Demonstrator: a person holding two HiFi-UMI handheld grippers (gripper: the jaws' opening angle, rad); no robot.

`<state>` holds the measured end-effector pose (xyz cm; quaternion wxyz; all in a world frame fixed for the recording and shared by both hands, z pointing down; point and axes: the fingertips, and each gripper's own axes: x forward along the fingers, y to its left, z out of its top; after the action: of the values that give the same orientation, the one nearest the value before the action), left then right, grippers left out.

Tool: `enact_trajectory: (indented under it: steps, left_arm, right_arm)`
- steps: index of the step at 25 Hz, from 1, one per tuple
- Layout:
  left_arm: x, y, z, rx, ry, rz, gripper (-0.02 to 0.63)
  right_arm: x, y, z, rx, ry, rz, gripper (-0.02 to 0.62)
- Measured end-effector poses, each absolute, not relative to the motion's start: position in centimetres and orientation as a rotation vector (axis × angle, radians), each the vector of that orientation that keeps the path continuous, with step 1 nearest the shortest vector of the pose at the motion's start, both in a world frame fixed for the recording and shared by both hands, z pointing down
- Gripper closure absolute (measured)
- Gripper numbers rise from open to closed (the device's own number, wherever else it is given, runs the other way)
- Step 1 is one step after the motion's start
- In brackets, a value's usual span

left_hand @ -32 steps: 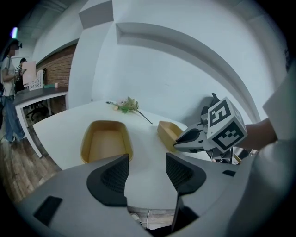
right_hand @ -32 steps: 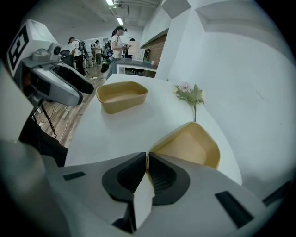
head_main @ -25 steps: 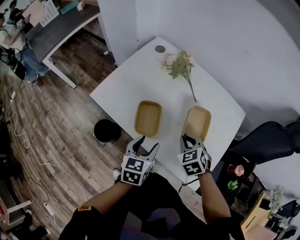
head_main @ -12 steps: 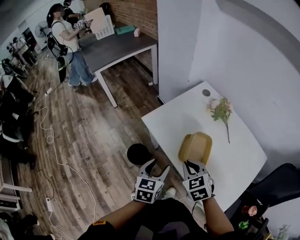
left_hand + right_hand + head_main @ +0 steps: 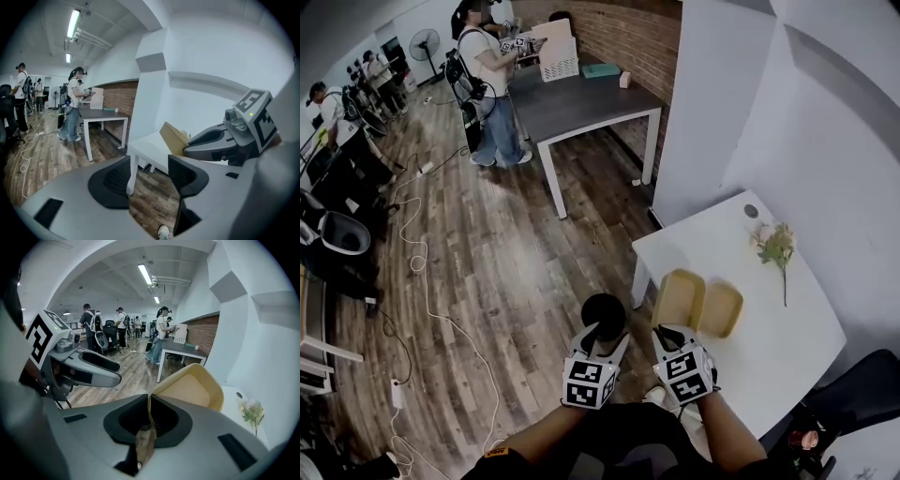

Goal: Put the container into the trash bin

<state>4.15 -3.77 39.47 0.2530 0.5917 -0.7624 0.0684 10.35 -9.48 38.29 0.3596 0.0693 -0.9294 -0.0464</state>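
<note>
Head view: right tongs clamped on rim of tan container; container tilted up at edge of white tabletop. Black trash bin on floor just left of it, ahead of left tongs. Second container lies on tabletop.

Left gripper view: left tongs wide, nothing between.

Right gripper view: right tongs narrow, pinching container rim; flower on tabletop beyond.

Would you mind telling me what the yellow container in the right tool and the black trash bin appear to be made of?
The container looks like thin moulded pulp or paperboard. It is matte tan with no gloss, and its thin wall is clamped in the right tool. The trash bin could be black plastic or painted metal; it is too dark and small here to tell which.
</note>
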Motion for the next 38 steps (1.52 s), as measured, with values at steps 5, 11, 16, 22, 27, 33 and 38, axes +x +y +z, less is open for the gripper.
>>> enact_trajectory:
  steps: [5,11,16,22,27,33,38]
  left_arm:
    - [0.8,0.5,39.8,1.575,-2.106,0.158,0.356]
    - [-2.7,4.4,40.9,1.537,-2.144,0.142,0.356]
    - [-5.3,7.6,42.3,1.477,-2.155,0.141,0.356]
    - [-8.6,9.1,45.9,1.38,-2.156,0.169,0.356]
    - [-10.8,8.6,49.8,1.293,-2.117,0.216,0.356]
    - [-14.3,6.4,55.9,1.249,-2.07,0.301,0.356]
    - [-15.3,6.0,63.2,1.181,-2.001,0.331,0.356]
  right_arm:
    - [6.8,-5.1,38.9,0.121,-2.395,-0.128,0.56]
    - [4.1,-1.4,41.1,0.068,-2.368,-0.129,0.56]
    - [1.9,1.4,42.9,0.014,-2.327,-0.131,0.56]
    - [-1.2,2.1,46.8,-0.079,-2.276,-0.109,0.56]
    - [-3.7,0.8,51.4,-0.151,-2.204,-0.044,0.558]
    - [-7.2,-1.4,58.2,-0.198,-2.132,0.036,0.558]
    - [-8.0,-2.0,66.1,-0.256,-2.056,0.103,0.558]
